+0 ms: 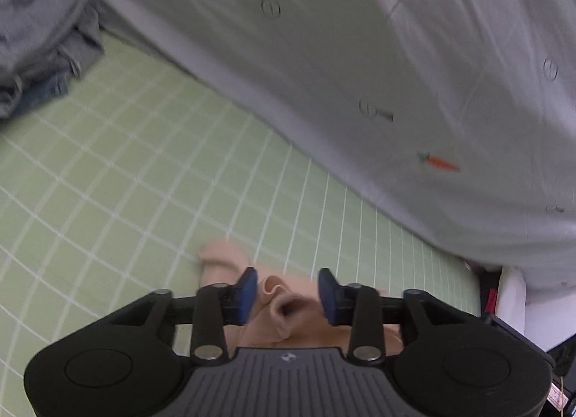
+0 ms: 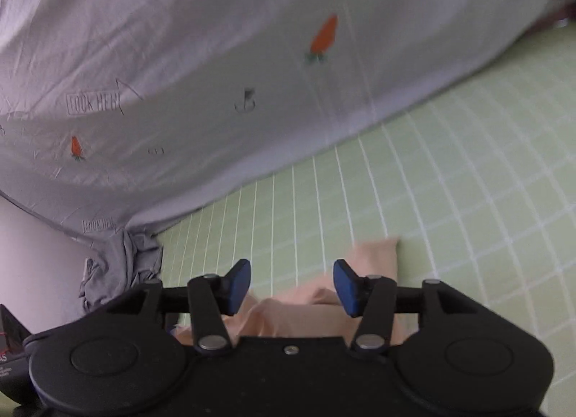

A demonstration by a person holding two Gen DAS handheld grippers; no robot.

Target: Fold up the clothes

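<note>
**Peach cloth lies loose between both claws**

Peach-coloured soft fabric garment (image 1: 284, 309) sits low on the pale green sheet w/ white grid lines (image 1: 126, 172), right at the tips of both tools. Left wrist view: left gripper (image 1: 288, 294) has its blue pads (image 1: 248, 293) spread apart, and a rumpled fold of the peach cloth bulges up in the gap between them. Pads don't look pressed on it, so released, nothing clamped. One corner of the cloth pokes out past the left-hand pad, flat on the sheet.

Over to the right wrist view: right gripper (image 2: 291, 287) also spread, blue pads (image 2: 345, 287) well apart. Peach garment (image 2: 316, 309) runs under and between the fingers, mostly toward the right-hand pad, w/ a squared corner reaching out ahead onto the green sheet (image 2: 468, 201). Again no pinch visible; released.

Behind all this, a big pale grey quilt w/ small orange carrot prints (image 1: 360, 57) fills the top of both views, its edge lying on the sheet well beyond the peach cloth. Crumpled grey clothing pile (image 1: 39, 50) sits at the far left in the left view, apart from the garment; in the right view a crumpled grey bundle (image 2: 118, 266) shows just beside the left pad's side, near the quilt (image 2: 180, 57) edge. Frames are a bit motion-blurred.
</note>
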